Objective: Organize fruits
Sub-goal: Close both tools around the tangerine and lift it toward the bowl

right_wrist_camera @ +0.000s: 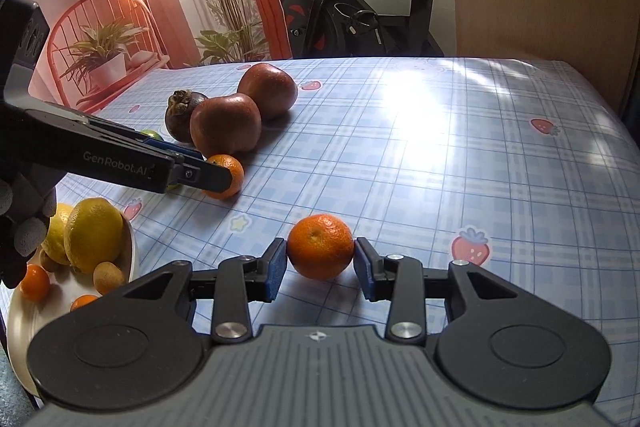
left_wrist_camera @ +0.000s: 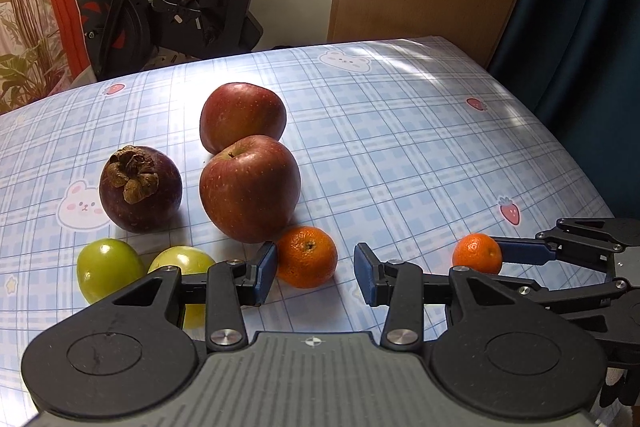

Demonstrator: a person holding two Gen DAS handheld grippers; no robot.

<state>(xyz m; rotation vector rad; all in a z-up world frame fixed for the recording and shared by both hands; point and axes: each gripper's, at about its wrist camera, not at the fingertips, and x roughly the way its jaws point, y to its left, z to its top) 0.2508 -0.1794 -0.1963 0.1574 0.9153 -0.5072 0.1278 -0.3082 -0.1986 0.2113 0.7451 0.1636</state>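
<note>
- A small mandarin (right_wrist_camera: 320, 247) sits clamped between the pads of the right gripper (right_wrist_camera: 320, 263), near the front of the table (right_wrist_camera: 440, 155), probably bound for the bowl (right_wrist_camera: 132, 255) of lemons at near left.
- A second mandarin (left_wrist_camera: 307, 257) lies by the left gripper (left_wrist_camera: 316, 273), whose jaws stand apart around nothing, apparently lining up a pick.
- Two apples (left_wrist_camera: 248, 163), a mangosteen (left_wrist_camera: 140, 189) and green fruits (left_wrist_camera: 110, 267) wait farther left.

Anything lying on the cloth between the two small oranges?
No. In the left wrist view, only bare checked cloth and the left gripper's right finger separate the orange by the apples from the orange in the right gripper.
</note>
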